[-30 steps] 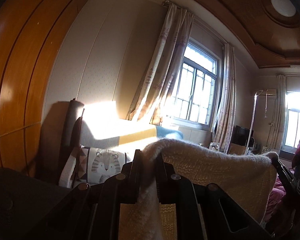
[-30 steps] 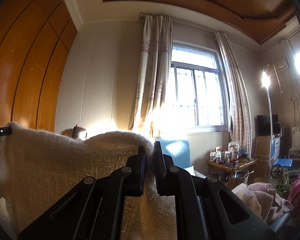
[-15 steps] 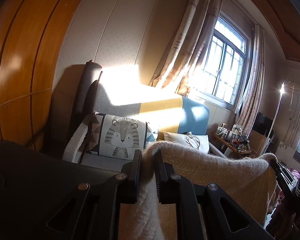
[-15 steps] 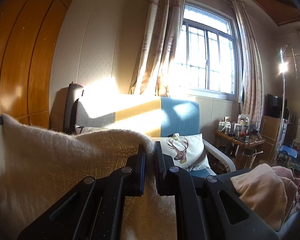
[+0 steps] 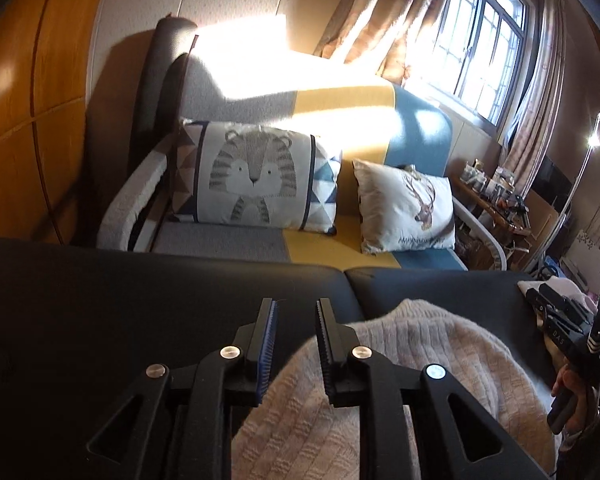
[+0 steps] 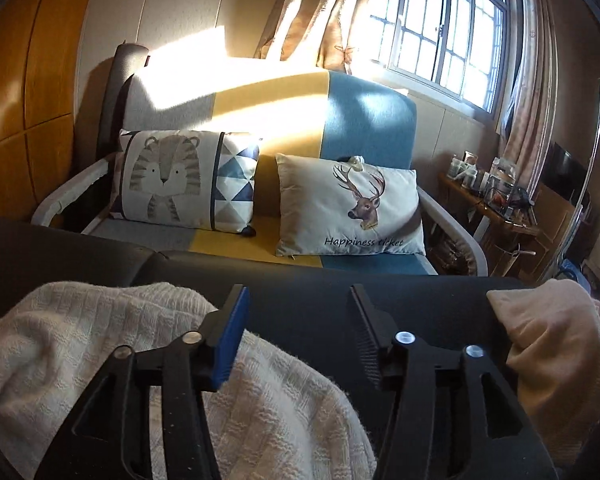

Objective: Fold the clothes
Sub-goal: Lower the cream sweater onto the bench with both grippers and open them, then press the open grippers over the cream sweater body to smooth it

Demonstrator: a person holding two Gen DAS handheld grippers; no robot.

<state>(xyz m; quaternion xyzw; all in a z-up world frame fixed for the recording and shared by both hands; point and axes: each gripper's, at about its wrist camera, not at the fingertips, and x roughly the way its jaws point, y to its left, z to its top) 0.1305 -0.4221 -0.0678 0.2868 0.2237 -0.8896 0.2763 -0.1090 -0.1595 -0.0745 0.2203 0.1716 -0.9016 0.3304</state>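
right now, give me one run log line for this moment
step: release after laying | sweater: on black table | left gripper: opening, clear of cloth | right gripper: opening, empty | next: probably regrip to fold

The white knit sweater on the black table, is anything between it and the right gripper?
Nothing visible. The white knit sweater lies directly under the opening right gripper, none of it between the jaws.

Knit garment: you have a cream, waffle-textured knit lying bunched and rumpled on the black tabletop, near its front edge.
Second garment: you can see a pale peach knit heaped at the tabletop's right end, apart from the cream one.
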